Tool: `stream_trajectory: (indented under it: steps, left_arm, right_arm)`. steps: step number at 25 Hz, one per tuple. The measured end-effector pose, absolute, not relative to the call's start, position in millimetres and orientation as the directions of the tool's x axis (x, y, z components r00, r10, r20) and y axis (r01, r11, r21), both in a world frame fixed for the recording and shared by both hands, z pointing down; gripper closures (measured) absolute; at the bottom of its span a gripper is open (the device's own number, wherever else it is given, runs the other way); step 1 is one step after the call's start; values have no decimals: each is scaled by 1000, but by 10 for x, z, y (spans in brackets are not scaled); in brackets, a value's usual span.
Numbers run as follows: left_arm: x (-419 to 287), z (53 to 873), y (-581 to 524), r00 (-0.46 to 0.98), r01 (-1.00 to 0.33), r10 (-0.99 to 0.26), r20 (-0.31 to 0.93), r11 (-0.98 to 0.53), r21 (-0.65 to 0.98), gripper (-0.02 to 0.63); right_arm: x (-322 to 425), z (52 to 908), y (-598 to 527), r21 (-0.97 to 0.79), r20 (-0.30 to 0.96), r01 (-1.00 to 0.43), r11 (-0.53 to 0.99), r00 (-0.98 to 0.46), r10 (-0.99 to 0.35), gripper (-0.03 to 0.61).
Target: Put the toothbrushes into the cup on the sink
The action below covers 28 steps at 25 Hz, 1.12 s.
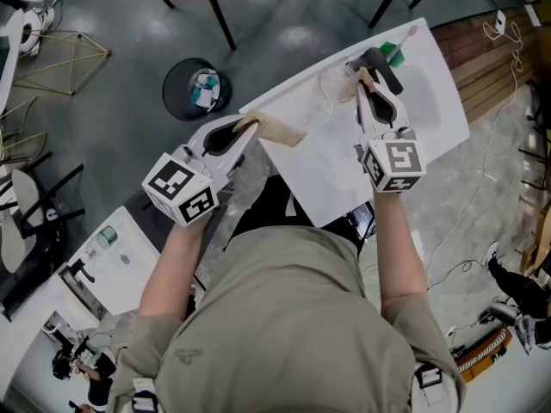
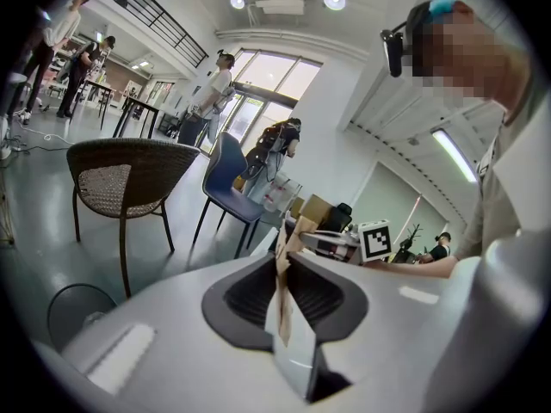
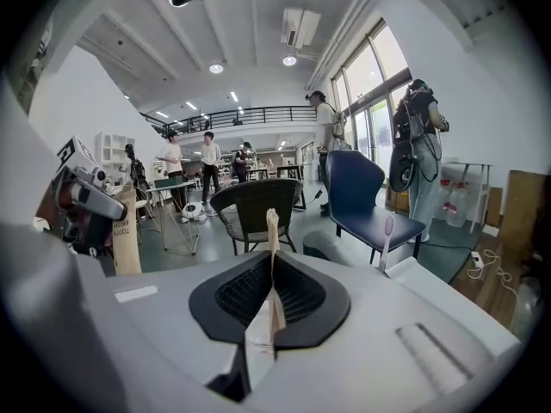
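— What has the left gripper [image 2: 281, 269] got?
— Its jaws are pressed together on a flat brown paper packet [image 1: 277, 131], matte and creased; the packet juts past the tips, over the near edge of the smooth white counter [image 1: 336, 166].
— And the right gripper [image 3: 271, 261]?
— Clamped as well, on a thin tan paper strip [image 3: 272, 231]; it stands edge-on between the ribbed black pads.
— Where is the toothbrush?
— One toothbrush [image 1: 405, 34], slim with a pale pink head, stands upright at the far end of the counter, just beyond the right gripper; its lower part meets something green [image 1: 394, 55], half hidden behind that gripper.
— Any cup?
— A clear round cup [image 1: 331, 83], glassy, rests on the counter just beside the right gripper's tips; I cannot tell what it holds.
— And around?
— A round black bin [image 1: 196, 89] on the grey floor beyond the counter; a woven chair [image 2: 129, 175] and a blue padded chair [image 3: 362, 192] farther off; people stand by the tall windows.
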<state>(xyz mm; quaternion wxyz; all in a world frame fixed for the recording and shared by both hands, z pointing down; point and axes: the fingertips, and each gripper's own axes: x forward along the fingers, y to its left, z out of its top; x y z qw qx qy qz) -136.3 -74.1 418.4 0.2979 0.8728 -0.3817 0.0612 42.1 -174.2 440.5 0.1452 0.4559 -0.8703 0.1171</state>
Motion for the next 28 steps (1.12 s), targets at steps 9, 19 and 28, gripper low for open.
stream_trajectory:
  steps: [9,19,28]
  left_arm:
    - [-1318,4166,-723,708,-698,-623,332,-546,463,568]
    - [-1248,4139,-729,713,-693,-619,330,-551,465,568]
    - [-1199,4110,-739,714,-692,-619,327,-557,459,568]
  right_arm:
    - [511,4418,-1715,-59,374,-847,528,-509,-776,558]
    - [588,4451,-1668,-63,395,-856,513,-493,-775,555]
    - [662,4461,-1622,-88,395,-857,508,-498,-772,537]
